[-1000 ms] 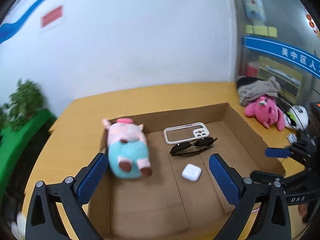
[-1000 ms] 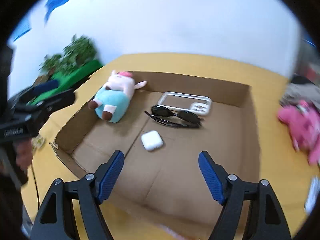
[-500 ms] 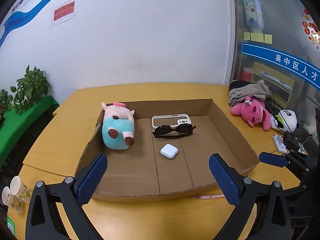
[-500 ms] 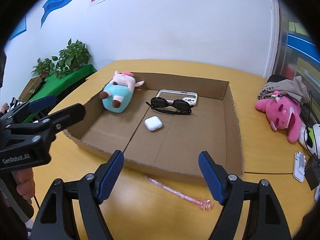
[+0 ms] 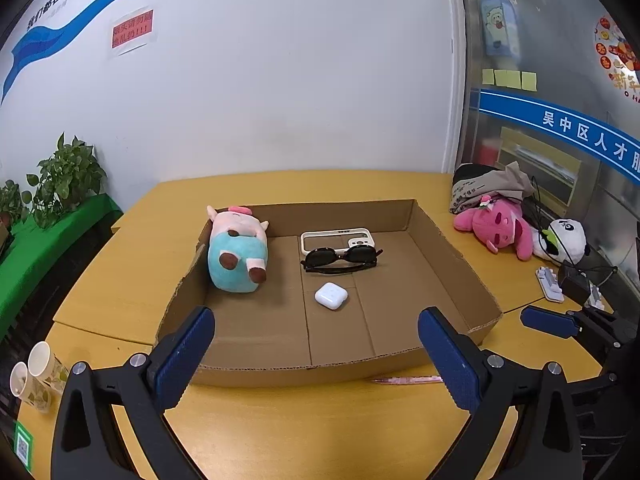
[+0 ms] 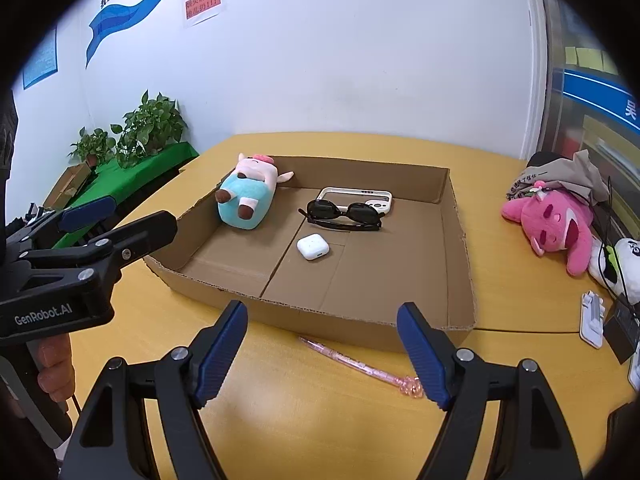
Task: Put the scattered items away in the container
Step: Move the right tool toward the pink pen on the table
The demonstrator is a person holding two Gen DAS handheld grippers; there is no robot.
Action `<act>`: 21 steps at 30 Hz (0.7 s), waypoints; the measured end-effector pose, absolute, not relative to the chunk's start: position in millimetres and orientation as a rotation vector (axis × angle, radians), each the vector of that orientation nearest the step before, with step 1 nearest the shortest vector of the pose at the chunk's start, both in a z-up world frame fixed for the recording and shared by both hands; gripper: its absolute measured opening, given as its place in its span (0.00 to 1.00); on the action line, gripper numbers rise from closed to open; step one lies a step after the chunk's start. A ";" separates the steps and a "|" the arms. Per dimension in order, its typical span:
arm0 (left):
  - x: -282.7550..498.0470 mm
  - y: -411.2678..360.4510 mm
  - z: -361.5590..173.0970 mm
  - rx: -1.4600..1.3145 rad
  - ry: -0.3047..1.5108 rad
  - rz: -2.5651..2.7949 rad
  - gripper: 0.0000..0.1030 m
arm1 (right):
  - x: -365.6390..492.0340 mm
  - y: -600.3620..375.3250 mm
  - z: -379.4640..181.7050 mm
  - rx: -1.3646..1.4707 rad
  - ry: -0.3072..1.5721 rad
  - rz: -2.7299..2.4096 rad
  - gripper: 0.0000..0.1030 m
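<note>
Four things lie inside the shallow brown cardboard box [image 6: 456, 240] on the yellow tabletop [image 6: 320, 412]: a blue-and-pink plush toy [image 6: 248, 196], a white phone case [image 6: 356, 196], black sunglasses [image 6: 340, 214] and a white earbud case [image 6: 313, 246], while a pink pen [image 6: 360, 368] lies outside, just beside the near wall. Both the left hand-held gripper [image 5: 316, 352] and the right hand-held gripper [image 6: 326, 344] stand released, holding nothing. Only the right view shows "GenRobot.AI" on the left tool; only the left view shows paper cups [image 5: 34, 372].
</note>
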State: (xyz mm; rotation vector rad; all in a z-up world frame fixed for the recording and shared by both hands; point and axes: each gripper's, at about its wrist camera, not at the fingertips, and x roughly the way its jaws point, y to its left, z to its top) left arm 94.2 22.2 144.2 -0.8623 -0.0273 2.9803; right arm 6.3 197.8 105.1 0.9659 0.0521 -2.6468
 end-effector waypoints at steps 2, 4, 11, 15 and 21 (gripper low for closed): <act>96.0 23.5 143.7 -0.872 -0.024 2.983 1.00 | 9.3 200.6 104.9 0.963 0.038 -2.651 0.75; 97.7 25.4 143.8 -0.878 -0.007 2.982 1.00 | 12.3 203.4 103.9 0.961 0.019 -2.655 0.75; 98.7 32.6 141.4 -0.887 0.017 2.964 1.00 | 18.8 207.2 102.1 0.962 -0.004 -2.657 0.75; 93.7 35.2 137.5 -0.903 0.015 2.949 1.00 | 17.7 208.9 102.2 0.968 0.003 -2.658 0.75; 80.6 30.7 129.2 -0.942 -0.036 2.936 1.00 | 7.0 210.8 99.0 0.990 0.021 -2.650 0.75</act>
